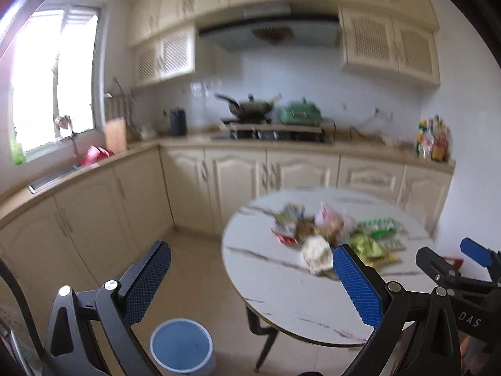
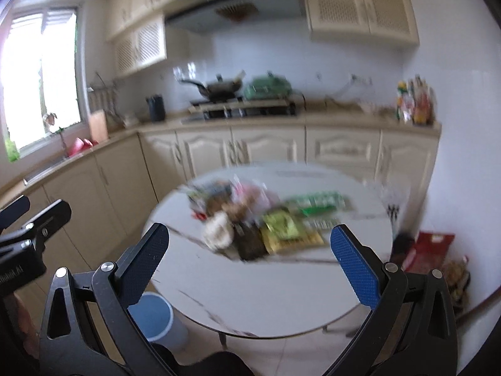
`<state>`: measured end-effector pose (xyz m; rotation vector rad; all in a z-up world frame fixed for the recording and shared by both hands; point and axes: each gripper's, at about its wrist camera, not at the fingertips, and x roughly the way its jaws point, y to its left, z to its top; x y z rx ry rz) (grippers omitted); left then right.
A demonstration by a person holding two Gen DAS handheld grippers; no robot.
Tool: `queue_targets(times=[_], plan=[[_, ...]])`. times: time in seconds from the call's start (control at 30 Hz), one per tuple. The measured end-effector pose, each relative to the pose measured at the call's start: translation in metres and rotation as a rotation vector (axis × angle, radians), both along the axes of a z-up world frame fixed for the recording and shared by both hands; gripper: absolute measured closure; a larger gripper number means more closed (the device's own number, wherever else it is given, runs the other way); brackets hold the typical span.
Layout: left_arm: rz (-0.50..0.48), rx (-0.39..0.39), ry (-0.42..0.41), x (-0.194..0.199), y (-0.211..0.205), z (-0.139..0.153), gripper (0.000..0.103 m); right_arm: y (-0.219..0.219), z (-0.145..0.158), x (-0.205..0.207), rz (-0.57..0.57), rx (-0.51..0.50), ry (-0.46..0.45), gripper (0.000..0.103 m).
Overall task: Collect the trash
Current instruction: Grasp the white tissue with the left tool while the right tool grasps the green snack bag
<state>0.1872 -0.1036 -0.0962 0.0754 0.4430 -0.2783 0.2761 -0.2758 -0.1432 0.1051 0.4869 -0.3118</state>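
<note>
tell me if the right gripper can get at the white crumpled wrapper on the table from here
Probably yes. The right gripper is open and empty, the white crumpled wrapper lies at the pile's near edge on the table, and nothing sits between them.

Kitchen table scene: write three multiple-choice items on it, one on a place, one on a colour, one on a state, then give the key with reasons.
1. Where does the bin stand?
A. on the floor beside the round table
B. on the counter
C. on the stove

2. What colour is the bin's inside?
A. red
B. blue
C. yellow

3. How do the left gripper and right gripper stand?
A. both shut on wrappers
B. one open, one shut
C. both open and empty

Key: 1 A, it sits on the tiles by the table's edge. 2 B, its inside shows blue. 3 C, the fingers are spread apart, and the wrappers lie on the table.
</note>
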Motion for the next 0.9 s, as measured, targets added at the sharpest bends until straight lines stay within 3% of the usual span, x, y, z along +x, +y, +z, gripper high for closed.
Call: queue_targets(times=[0.23, 0.33, 0.47, 0.7, 0.83, 0.9], plan=[[-0.094, 0.030, 0.219, 0.103, -0.057, -0.016, 0.001, -0.050, -0.054, 0.028, -0.041, 0.064, 0.136, 0.000], [-0.120, 0.000, 0.350, 0.159, -0.081, -0.032, 0.001, -0.066, -0.070, 0.039, -0.052, 0.079, 0.175, 0.000], [-0.121, -0.054, 0.459, 0.204, -0.088, -0.043, 0.001, -0.090, -0.089, 0.057, -0.086, 0.099, 0.228, 0.000], [-0.083, -0.013, 0.499, 0.293, -0.119, -0.058, 0.001, -0.126, -0.103, 0.088, -0.127, 0.114, 0.256, 0.000], [-0.075, 0.020, 0.492, 0.323, -0.132, -0.069, 0.003, -0.140, -0.106, 0.102, -0.132, 0.117, 0.260, 0.000], [-0.074, 0.016, 0.475, 0.336, -0.134, -0.072, 0.011, -0.144, -0.107, 0.109, -0.126, 0.115, 0.269, 0.000]])
